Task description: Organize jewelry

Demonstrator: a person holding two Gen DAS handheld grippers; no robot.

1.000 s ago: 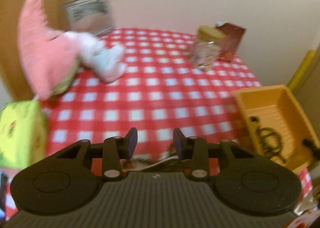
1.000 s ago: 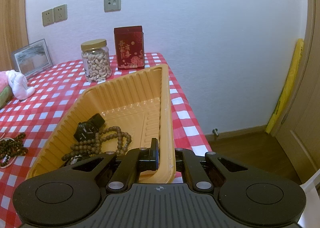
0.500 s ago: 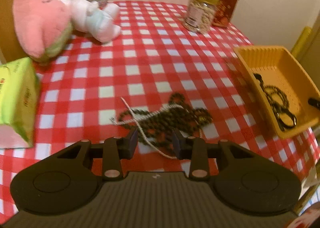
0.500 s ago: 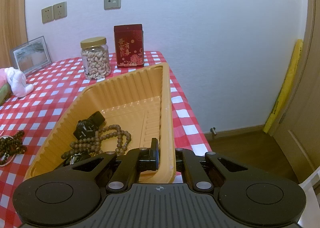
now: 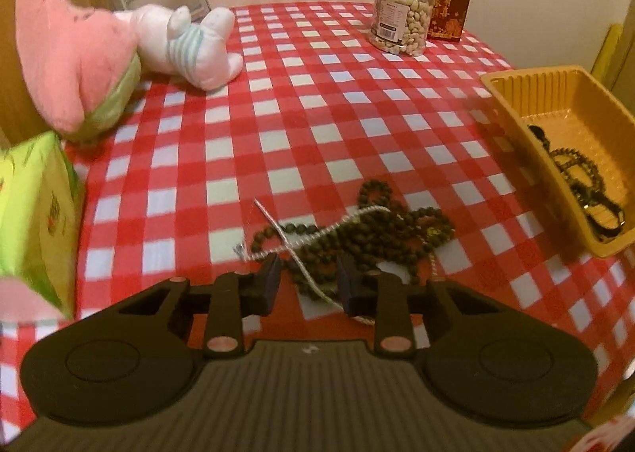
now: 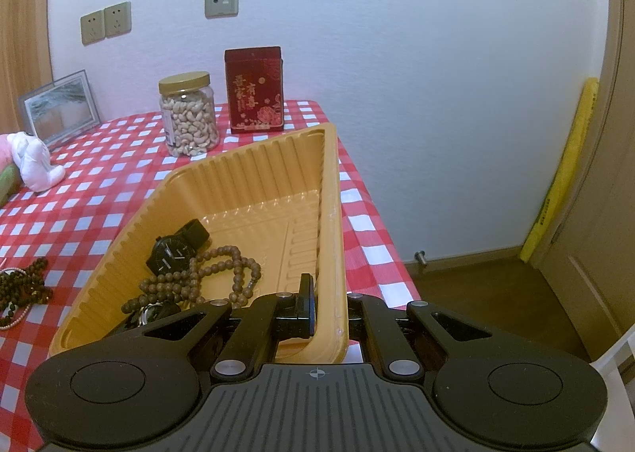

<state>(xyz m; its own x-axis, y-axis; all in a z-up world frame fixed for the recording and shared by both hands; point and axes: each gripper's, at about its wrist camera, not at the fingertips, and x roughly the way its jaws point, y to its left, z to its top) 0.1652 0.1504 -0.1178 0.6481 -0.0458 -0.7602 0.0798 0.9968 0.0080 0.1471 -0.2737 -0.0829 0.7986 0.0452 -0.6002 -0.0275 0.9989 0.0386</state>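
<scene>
L gripper (image 5: pixel 307 279) jaws were closing round the tangled dark wooden bead strands (image 5: pixel 357 231) and thin white chain (image 5: pixel 293 249) between them; only part may lift, rest snagging. R gripper (image 6: pixel 331 307) pinched the ribbed yellow plastic tray (image 6: pixel 331 214) wall; a tug could tip it.

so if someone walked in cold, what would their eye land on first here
Probably the red and white checked tablecloth covering the whole table, with the big pink plush toy lying at its far left. Next, the tangle of dark bead necklaces in front of the left gripper, whose jaws are closing either side of some strands. At the right edge, the right gripper is clamped on the wall of the orange tray holding a watch and beads.
</scene>
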